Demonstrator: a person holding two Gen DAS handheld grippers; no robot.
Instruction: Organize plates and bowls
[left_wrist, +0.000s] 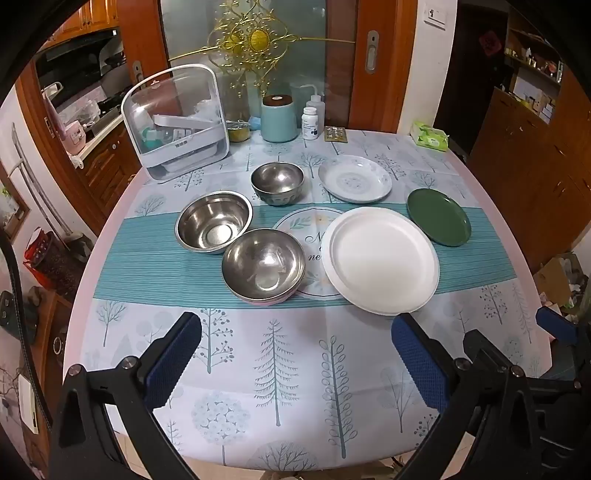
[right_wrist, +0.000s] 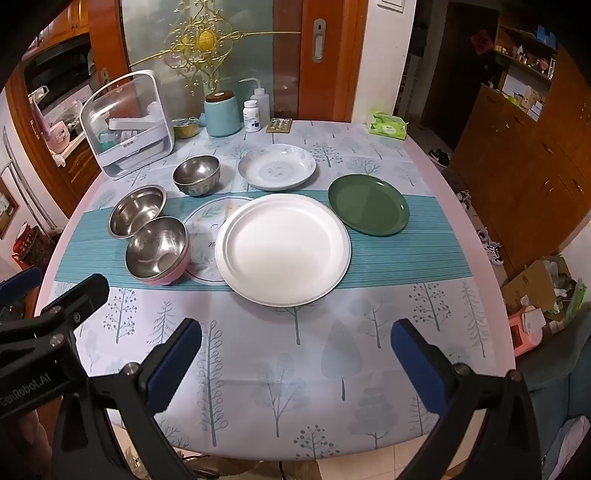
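Wooden cabinets (right_wrist: 517, 155) — frosted glass door (left_wrist: 258, 74)

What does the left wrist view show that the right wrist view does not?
Only the left wrist view shows the dark kitchen hood and the right gripper from outside. Only the right wrist view shows shoes on the floor and the left gripper from outside. Both show the large white round plate, the dark green plate and three steel bowls, all untouched.

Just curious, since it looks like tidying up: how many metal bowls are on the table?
3, all left of the big white plate: a pink-bottomed bowl nearest, touching the plate; a wide-rimmed bowl behind it; a small bowl farthest, beside the patterned plate. None seems hidden.
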